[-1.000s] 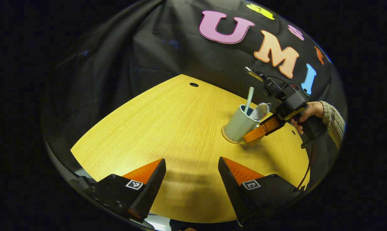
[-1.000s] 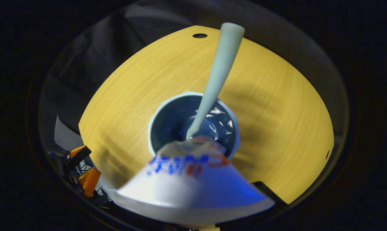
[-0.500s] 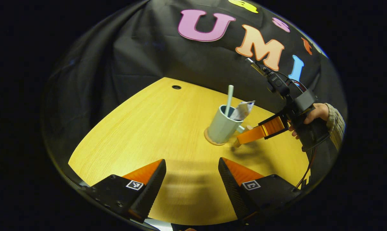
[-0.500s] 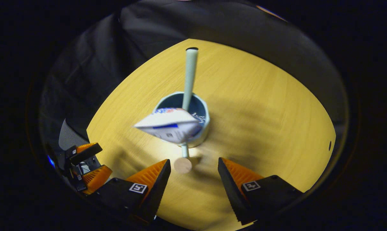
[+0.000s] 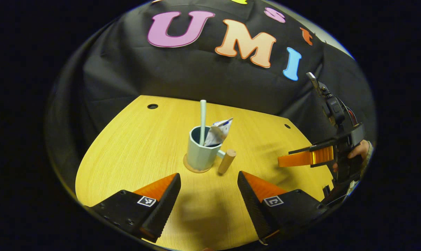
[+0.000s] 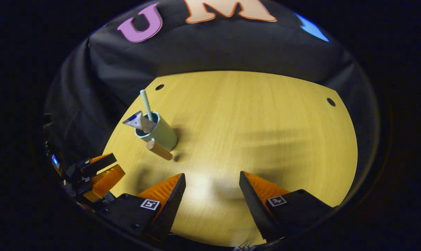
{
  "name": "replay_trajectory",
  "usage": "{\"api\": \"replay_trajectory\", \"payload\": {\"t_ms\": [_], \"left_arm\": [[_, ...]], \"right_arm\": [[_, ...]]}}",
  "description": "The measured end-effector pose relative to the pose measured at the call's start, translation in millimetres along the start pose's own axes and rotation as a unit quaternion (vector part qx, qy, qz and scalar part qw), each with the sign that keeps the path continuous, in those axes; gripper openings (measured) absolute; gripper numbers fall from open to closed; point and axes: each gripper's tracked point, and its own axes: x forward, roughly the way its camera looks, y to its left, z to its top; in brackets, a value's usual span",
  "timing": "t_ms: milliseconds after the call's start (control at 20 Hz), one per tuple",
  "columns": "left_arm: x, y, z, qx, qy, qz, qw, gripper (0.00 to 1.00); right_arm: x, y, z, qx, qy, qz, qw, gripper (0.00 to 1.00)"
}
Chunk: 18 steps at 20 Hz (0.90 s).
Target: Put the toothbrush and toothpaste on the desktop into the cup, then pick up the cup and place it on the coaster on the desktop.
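A pale green cup [image 5: 199,156] stands upright on a round tan coaster [image 5: 191,169] in the middle of the yellow desktop [image 5: 133,146]. Its wooden handle [image 5: 227,161] sticks out to the right. A pale toothbrush [image 5: 202,116] and a crumpled white toothpaste tube [image 5: 219,129] stand inside it. My left gripper [image 5: 208,195] is open and empty, short of the cup. My right gripper [image 5: 292,157] hovers well to the cup's right, held by a hand [image 5: 358,150]. In the right gripper view the right gripper [image 6: 212,198] is open and empty, with the cup [image 6: 161,135], toothbrush [image 6: 146,101] and tube [image 6: 137,120] far off at left.
Small round holes [image 5: 152,106] [image 5: 287,126] sit near the desktop's far edge, which meets the black cloth wall. The left gripper [image 6: 98,170] shows at the lower left of the right gripper view, off the table's edge. Bare wood [image 6: 266,122] spreads ahead of the right gripper.
The right gripper has pulled back and away from the cup, open and empty. The cup stays on the coaster with brush and tube inside. The left gripper's view has swung toward the cup.
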Motion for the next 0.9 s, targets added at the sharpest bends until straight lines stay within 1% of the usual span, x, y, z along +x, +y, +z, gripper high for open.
{"api": "replay_trajectory", "payload": {"t_ms": [50,100,250,350,450,600,750,900], "left_arm": [[2.3,-4.6,2.3,0.008,0.001,-0.007,1.0,0.95],[5.3,-9.3,2.4,0.014,0.008,-0.014,1.0,0.95],[7.5,-14.4,1.7,0.021,0.016,-0.023,0.999,0.95],[7.3,-15.8,0.8,0.014,0.015,-0.025,0.999,0.95],[7.7,-18.9,-1.7,0.005,0.018,-0.035,0.999,0.95],[7.3,-18.8,-8.3,0.007,0.028,-0.037,0.999,0.95],[5.7,-21.6,-9.3,0.004,0.024,-0.046,0.999,0.95],[2.3,-25.1,-16.6,-0.002,0.03,-0.057,0.998,0.95]], "right_arm": [[-10.1,-17.9,-1.1,0.026,-0.023,-0.018,0.999,0.89],[-18.3,-29.5,-4.4,0.045,-0.042,-0.028,0.998,0.95],[-36.7,-52.3,-12.4,0.104,-0.093,-0.047,0.989,0.95],[-48.2,-65.6,-16.8,0.132,-0.117,-0.058,0.983,0.95],[-56.5,-72.2,-19.7,0.148,-0.136,-0.065,0.977,0.96],[-68.4,-78.3,-24.0,0.166,-0.157,-0.073,0.971,0.95],[-76.9,-82.3,-30.7,0.179,-0.163,-0.078,0.967,0.95],[-83.2,-74.3,-36.0,0.186,-0.167,-0.073,0.966,0.95]]}}
